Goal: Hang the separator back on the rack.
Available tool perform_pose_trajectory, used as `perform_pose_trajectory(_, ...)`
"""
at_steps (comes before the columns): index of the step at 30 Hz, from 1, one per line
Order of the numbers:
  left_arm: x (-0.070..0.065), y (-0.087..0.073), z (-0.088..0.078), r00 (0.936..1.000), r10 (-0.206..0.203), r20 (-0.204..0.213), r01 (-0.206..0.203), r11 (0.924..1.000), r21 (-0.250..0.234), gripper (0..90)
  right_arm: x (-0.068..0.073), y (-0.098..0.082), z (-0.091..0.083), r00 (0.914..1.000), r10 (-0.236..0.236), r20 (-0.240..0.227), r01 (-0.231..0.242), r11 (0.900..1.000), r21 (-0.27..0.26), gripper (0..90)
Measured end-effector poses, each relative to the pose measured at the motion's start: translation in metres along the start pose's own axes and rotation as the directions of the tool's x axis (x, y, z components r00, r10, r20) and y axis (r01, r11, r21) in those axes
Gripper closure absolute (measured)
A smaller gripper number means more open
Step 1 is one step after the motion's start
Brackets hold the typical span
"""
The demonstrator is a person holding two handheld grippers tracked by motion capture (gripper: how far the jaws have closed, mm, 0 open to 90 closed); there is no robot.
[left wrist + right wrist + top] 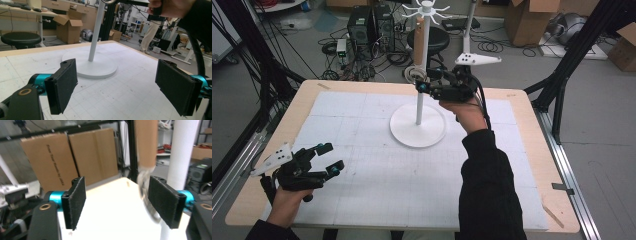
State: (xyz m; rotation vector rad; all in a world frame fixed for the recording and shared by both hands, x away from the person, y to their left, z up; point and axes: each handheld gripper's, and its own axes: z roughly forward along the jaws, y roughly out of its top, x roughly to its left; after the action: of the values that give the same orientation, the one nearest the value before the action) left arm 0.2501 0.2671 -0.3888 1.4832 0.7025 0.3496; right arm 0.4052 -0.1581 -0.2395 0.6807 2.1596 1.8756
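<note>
The surface (pixel 512 165) is a wood-rimmed table under a white gridded mat. Toward its far edge, near the middle, stands a white stand (pixel 418 102): a round base, a thin upright pole, and a crown of hooks at the top. A brown band (pixel 419 42) hangs from one of those hooks down along the pole, and at its lower end a pale ring-shaped piece, apparently a watch (pixel 414 74), lies against the pole.

The right tongs (pixel 424 80) are up at the pole, level with that watch. In the right gripper view the two pads (pixel 75 201) stand well apart with nothing pressed between them; the blurred pale ring (pixel 145 187) sits just inside the far pad, with the pole right behind it.

The left tongs (pixel 328 159) rest near the left end of the near edge, spread wide and empty, well away from the stand.

The step in hand looks like taking hold of the hanging watch. To do it well, I would centre the ring between the pads, keep the pole outside them, and close gently on the watch alone. Once gripped, lifting straight up along the band should free it from the hook without tipping the stand; the idle left tongs could steady the base.
</note>
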Motion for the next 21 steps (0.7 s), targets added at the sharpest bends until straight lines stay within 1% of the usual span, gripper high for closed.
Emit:
perform_pose_trajectory(1,0.0,0.0,0.0,1.0,-0.003,-0.005,0.003,1.0,0.007,18.1,0.003,-0.005,-0.003,0.9998,-0.014,0.015,0.014,1.0,0.011,27.1)
perform_pose_trajectory(2,0.0,-0.001,0.0,1.0,-0.002,-0.009,0.002,1.0,0.009,18.0,0.006,-0.011,-0.007,0.9995,-0.02,0.025,0.019,1.0,0.024,25.5)
perform_pose_trajectory(4,0.001,-0.002,0.001,1.0,-0.002,-0.009,0.003,0.9998,0.017,17.9,0.01,-0.022,-0.014,0.9977,-0.031,0.06,0.029,0.999,0.039,21.1)
perform_pose_trajectory(8,0.001,-0.002,0.001,0.9999,0.0,-0.011,0.0,0.9998,0.019,17.8,0.019,-0.046,-0.03,0.9945,-0.037,0.098,0.032,0.998,0.052,19.7)
perform_pose_trajectory(12,0.001,-0.002,0.001,0.9999,0.003,-0.011,-0.003,0.9999,0.017,17.5,0.028,-0.066,-0.048,0.9895,-0.048,0.136,0.042,0.998,0.047,18.6)
perform_pose_trajectory(14,0.001,-0.002,0.001,0.9999,0.005,-0.015,-0.004,0.9999,0.017,17.4,0.033,-0.076,-0.058,0.9858,-0.049,0.161,0.043,0.998,0.042,17.4)
perform_pose_trajectory(16,0.002,-0.003,0.001,0.9998,0.003,-0.018,-0.003,0.9998,0.018,17.1,0.039,-0.086,-0.069,0.9833,-0.058,0.172,0.053,0.998,0.035,17.3)
perform_pose_trajectory(18,0.001,-0.003,0.001,0.9998,-0.007,-0.019,0.007,0.9999,0.009,17.0,0.044,-0.096,-0.08,0.9777,-0.063,0.2,0.058,0.998,0.033,17.2)
perform_pose_trajectory(21,0.001,-0.003,0.001,0.9998,-0.005,-0.019,0.005,1.0,0.005,17.0,0.049,-0.113,-0.097,0.9683,-0.05,0.245,0.047,0.999,0.019,16.7)
